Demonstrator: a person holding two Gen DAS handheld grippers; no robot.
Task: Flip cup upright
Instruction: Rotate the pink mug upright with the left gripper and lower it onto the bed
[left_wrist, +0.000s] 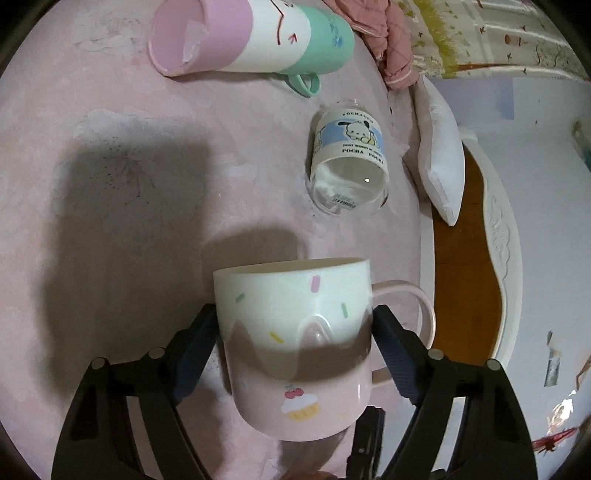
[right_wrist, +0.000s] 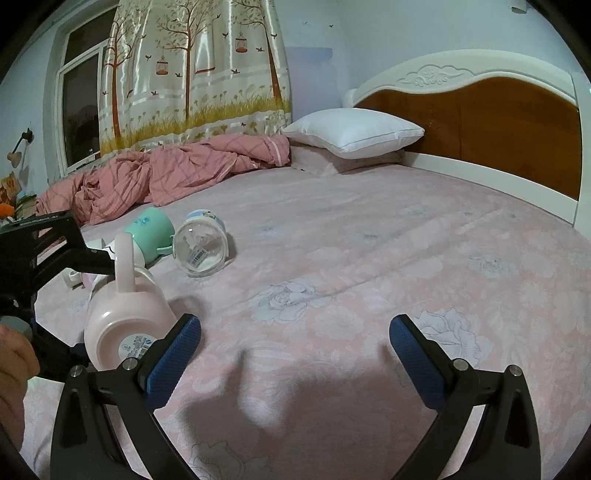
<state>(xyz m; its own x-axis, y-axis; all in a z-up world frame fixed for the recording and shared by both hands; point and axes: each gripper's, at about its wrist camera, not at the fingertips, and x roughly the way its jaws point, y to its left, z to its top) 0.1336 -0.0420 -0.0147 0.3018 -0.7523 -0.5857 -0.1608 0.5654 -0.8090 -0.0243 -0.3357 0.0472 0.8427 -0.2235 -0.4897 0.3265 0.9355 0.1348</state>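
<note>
Pink floral bedsheet (right_wrist: 369, 258), wooden headboard (right_wrist: 480, 122).

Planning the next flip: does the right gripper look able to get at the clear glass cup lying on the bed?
Probably yes. The right gripper is open and holds nothing, and only bare bedsheet lies between it and the clear glass cup, ahead to its left.

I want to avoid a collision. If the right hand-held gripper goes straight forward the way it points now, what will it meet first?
Probably only the pink bedsheet: the open right hand-held gripper has no cup between its fingers or straight ahead. The pink mug and the clear cup lie off to its left. Farther on stands the headboard; depth is unclear.
</note>
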